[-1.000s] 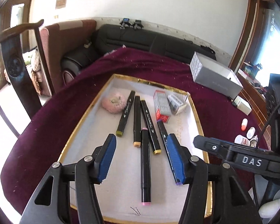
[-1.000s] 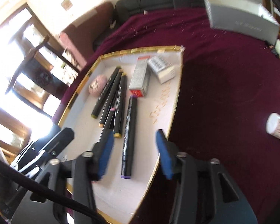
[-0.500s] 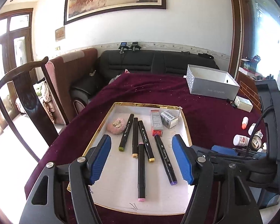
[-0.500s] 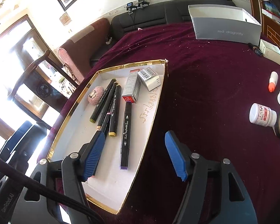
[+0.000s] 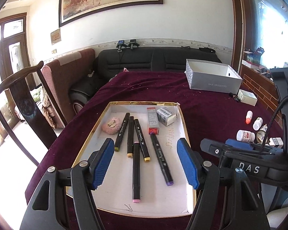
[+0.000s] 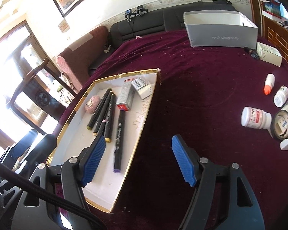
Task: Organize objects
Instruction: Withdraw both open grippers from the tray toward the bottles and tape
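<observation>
Bright daylight blows out the windows (image 6: pixel 2 103) at left; fisheye edges curve and darken.

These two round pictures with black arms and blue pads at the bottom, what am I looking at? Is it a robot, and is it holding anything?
No robot: a person carries a pair of tongs in each hand, and a small wide-angle camera on each looks forward along the fingers. One picture comes from the left tongs, the other from the right tongs; the blue pads are their fingertips.

Below them is a table under a dark red cloth. On it lies a shallow white tray with a gold rim, holding five black markers, among them one with a purple end and one with a pink end, plus a fluffy pink puff and two small boxes. Further off stand a grey box, a white jar and other small bottles.

Both tongs are open and hold nothing; the right jaws are opening wider.
</observation>
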`<state>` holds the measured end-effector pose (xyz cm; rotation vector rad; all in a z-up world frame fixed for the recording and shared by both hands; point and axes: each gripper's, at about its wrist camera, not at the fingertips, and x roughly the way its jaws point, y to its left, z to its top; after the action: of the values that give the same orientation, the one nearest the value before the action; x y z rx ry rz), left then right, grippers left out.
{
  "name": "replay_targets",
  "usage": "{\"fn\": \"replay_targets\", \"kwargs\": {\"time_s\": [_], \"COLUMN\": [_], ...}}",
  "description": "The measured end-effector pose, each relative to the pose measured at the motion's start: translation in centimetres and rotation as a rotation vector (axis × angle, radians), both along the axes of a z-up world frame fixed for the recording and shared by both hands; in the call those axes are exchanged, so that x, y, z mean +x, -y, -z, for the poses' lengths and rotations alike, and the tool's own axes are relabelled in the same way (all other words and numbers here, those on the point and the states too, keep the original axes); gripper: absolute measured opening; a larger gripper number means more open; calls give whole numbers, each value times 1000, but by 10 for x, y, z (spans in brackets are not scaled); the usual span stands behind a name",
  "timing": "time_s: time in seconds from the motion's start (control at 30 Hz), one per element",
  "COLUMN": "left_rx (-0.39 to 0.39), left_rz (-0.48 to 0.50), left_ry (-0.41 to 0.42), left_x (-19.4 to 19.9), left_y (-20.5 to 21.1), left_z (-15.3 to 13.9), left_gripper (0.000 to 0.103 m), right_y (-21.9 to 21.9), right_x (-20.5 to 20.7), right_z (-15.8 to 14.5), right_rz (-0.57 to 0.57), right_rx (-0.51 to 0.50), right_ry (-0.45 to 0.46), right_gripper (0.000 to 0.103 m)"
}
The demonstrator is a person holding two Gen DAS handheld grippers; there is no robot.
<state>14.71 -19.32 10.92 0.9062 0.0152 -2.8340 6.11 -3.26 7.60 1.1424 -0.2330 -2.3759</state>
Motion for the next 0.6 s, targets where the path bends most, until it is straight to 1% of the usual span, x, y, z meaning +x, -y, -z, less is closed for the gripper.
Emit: {"fn": "replay_targets", "kwargs": {"time_s": [0.37,0.6], "left_rx": [-76,-90], "left_rz": [83,157], "left_ry": [64,116], "left_x": [-12,-25], "left_y": [-47,-81], "left_z": [9,18], "left_gripper": [62,62], "right_y": [-56,-100], "right_x": [-8,-14], "right_z": [2,3], "right_rz": [100,177], "right_rx": [-30,-28], "right_ry": [4,2], "right_gripper": [74,75]}}
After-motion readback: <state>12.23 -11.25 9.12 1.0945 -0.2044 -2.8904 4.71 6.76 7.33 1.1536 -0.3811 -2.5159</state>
